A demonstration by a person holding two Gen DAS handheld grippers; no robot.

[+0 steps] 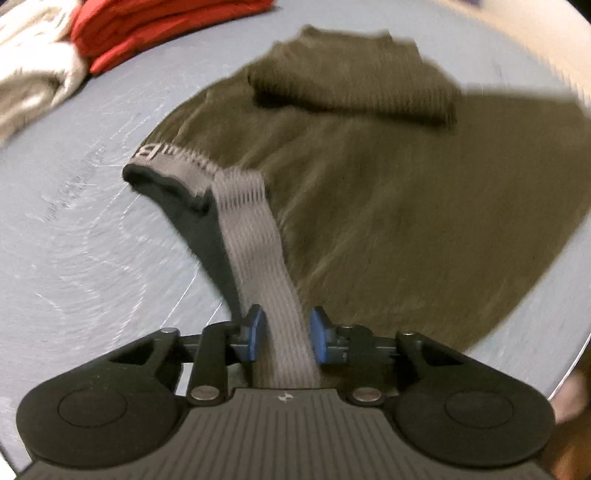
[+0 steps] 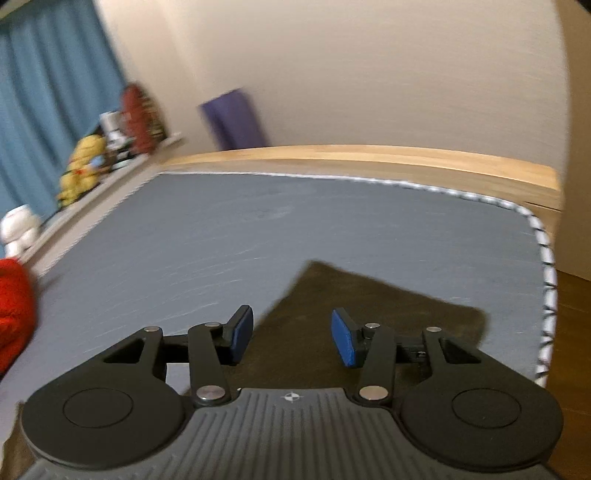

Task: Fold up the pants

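left wrist view
left gripper [image 1: 284, 338]: blue pads narrow, the grey waistband running between them; the blur hides whether the pads press on it, so i cannot tell if it is gripped.
waistband [image 1: 255, 236]: grey ribbed elastic, lifted off the surface, stretching from the jaws toward 11 o'clock, with pale letters on it too blurred to read.
pants [image 1: 388, 206]: olive-brown, spread on the grey mat [image 1: 74, 221] from centre to 3 o'clock; one part is folded back over the rest at 12 o'clock.
red garment [image 1: 147, 29]: folded, at 11 o'clock, touching a cream cloth [image 1: 37, 74] at 10 o'clock.

right wrist view
right gripper [image 2: 291, 338]: jaws wide, nothing between the blue pads, held above the cloth.
pants [image 2: 388, 306]: dark fabric under and past the pads, its edge reaching toward 1 o'clock.
mat [image 2: 258, 229]: grey with a black-and-white trim, bordered by a wooden frame [image 2: 369, 155] at 12 o'clock.
shelf [image 2: 110, 181]: at 10 o'clock, carrying blurred toys before a blue curtain [image 2: 44, 92].
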